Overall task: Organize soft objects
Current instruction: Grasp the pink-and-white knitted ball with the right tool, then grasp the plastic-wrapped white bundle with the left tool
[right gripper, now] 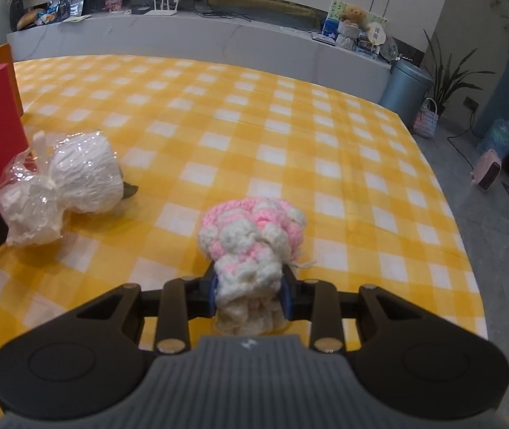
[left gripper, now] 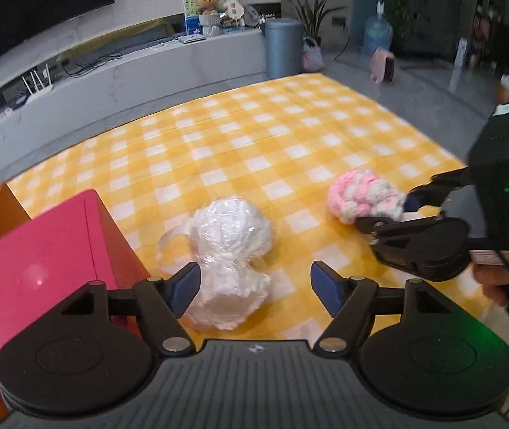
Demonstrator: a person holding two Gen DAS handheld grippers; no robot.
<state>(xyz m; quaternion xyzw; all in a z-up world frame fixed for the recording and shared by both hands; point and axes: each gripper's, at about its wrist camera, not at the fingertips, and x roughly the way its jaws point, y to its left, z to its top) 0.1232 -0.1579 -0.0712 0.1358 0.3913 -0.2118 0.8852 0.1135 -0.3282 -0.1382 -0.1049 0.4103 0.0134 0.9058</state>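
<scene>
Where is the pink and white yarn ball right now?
In the right wrist view the yarn ball sits low and central, pinched in the right claw over the checked cloth, right of the white bundle.

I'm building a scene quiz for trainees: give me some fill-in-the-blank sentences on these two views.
1. The right gripper is shut on the pink and white ____ bundle.
2. The left gripper has its jaws ____.
3. The plastic-wrapped white bundle lies on a ____ checked cloth.

Missing words: yarn; open; yellow
</scene>
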